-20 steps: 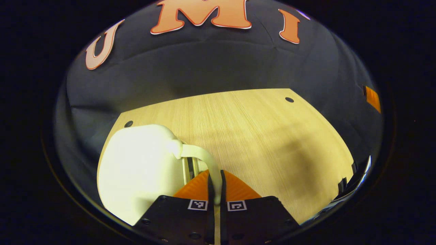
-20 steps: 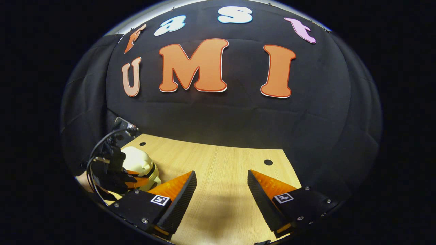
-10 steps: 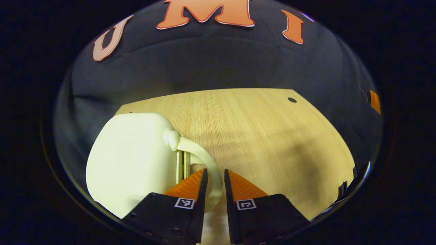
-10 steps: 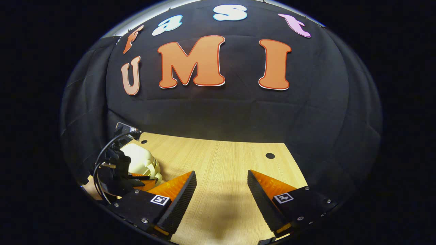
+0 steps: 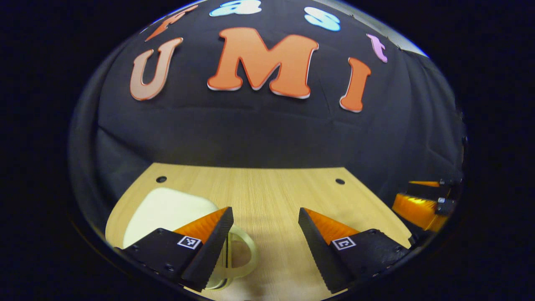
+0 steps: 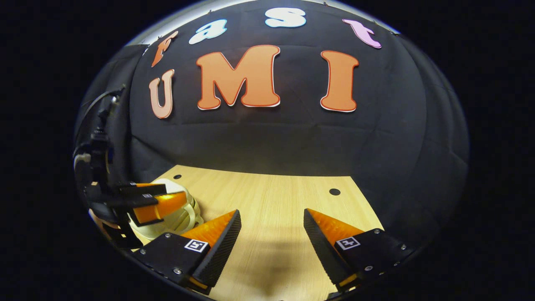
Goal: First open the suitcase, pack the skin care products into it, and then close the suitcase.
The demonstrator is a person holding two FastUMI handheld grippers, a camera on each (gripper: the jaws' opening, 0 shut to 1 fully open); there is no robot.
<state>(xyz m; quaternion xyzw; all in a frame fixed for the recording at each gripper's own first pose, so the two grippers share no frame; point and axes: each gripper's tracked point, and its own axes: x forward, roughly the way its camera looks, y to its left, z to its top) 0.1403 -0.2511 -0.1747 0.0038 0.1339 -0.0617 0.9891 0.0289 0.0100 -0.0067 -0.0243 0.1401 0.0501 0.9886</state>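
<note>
A small cream suitcase (image 5: 167, 209) lies on the wooden table (image 5: 271, 188) at the lower left of the left gripper view, its looped handle (image 5: 244, 255) pointing toward me. My left gripper (image 5: 264, 211) hangs open just above the handle, touching nothing. The right gripper view has the suitcase (image 6: 186, 211) at far left, with the left gripper (image 6: 154, 200) over it. My right gripper (image 6: 271, 213) stands open above bare table, holding nothing. The suitcase halves look closed together.
The table (image 6: 271, 192) has small dark holes near its back corners (image 6: 334, 192). Black cloth walls close in behind and at both sides. The right gripper (image 5: 422, 205) sits at the far right edge of the left gripper view.
My left gripper has let go of the suitcase handle, opened wide and lifted up and back. The suitcase now rests on the table. The right gripper has barely moved.
</note>
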